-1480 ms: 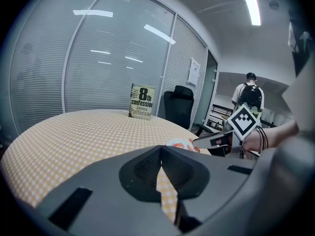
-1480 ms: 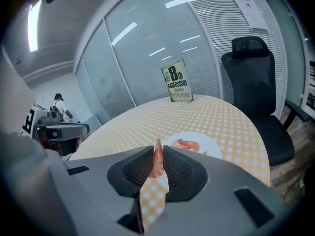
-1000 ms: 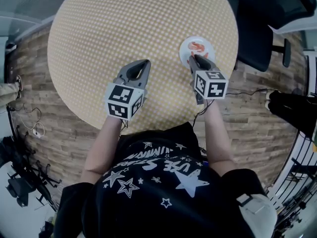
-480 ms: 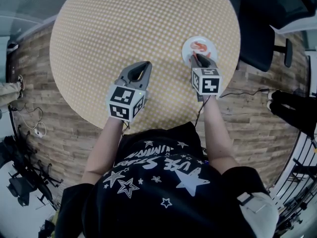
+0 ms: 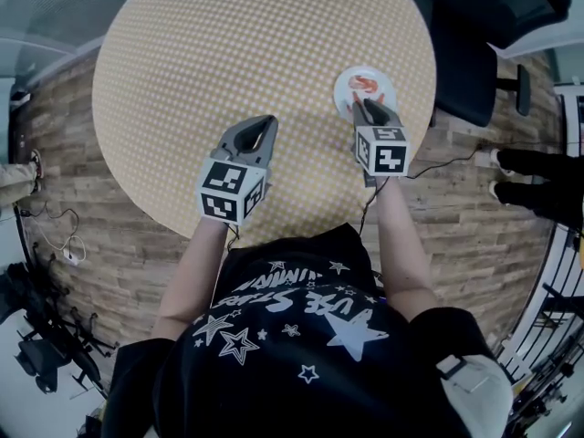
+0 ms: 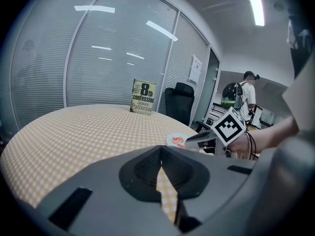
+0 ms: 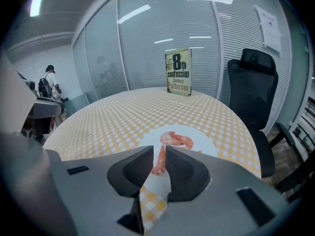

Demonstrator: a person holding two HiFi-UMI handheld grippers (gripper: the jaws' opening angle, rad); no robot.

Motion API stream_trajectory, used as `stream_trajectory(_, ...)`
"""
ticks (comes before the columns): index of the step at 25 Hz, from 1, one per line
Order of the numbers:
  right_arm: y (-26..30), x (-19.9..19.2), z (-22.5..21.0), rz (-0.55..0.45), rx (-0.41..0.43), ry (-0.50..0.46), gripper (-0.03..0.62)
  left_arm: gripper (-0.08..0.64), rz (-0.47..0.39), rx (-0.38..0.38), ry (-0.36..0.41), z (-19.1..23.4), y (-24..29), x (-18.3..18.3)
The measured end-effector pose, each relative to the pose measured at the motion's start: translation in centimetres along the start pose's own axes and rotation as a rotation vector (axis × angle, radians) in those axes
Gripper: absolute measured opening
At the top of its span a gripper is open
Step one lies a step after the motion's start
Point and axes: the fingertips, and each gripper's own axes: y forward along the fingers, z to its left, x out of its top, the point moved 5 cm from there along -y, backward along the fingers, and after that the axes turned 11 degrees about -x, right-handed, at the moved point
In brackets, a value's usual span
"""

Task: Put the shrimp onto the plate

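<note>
The right gripper (image 5: 367,107) pinches a shrimp (image 7: 157,162) lengthwise in its jaws, over the near rim of the plate (image 7: 209,144), just before a second shrimp (image 7: 178,140). The left gripper (image 5: 263,124) has its jaws closed and empty.

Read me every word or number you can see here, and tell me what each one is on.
"8th confession James Patterson": cover of the book standing at the table's far edge.
Print on the person's black shirt: upside down, not readable.
Sheet on the glass wall: too small to read.
</note>
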Motion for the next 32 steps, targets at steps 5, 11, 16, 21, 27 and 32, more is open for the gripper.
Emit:
stream_trajectory(5, -2.5, 0.0, 0.6, -0.039, -0.025, 0.029, 0.069, 0.006, -0.02, -0.027, 0.007, -0.3, -1.1, -0.2)
stream_trajectory(11, -6.4, -0.7, 3.0, -0.079, -0.056, 0.047, 0.069, 0.006, -0.043, -0.086, 0.035, -1.0, -3.4, -0.6)
stream_trajectory(16, -10.0, -1.8, 5.0, -0.105, -0.087, 0.075, 0.069, 0.006, -0.034, -0.152, 0.12, -2.0, -4.8, -1.1)
stream_trajectory(21, -13.3, -4.0, 7.1, -0.123, -0.121, 0.138, 0.069, 0.006, -0.038, -0.239, 0.134, -2.9, -6.1, -2.3)
stream_trajectory(27, -16.8, -7.5, 7.8, -0.101, -0.16, 0.189, 0.069, 0.006, -0.03, -0.292, 0.132, -4.0, -7.2, -3.7)
stream_trajectory(32, -18.8, -9.0, 7.2, -0.11, -0.181, 0.208, 0.069, 0.006, -0.044, -0.293, 0.154, -5.8, -8.1, -4.3)
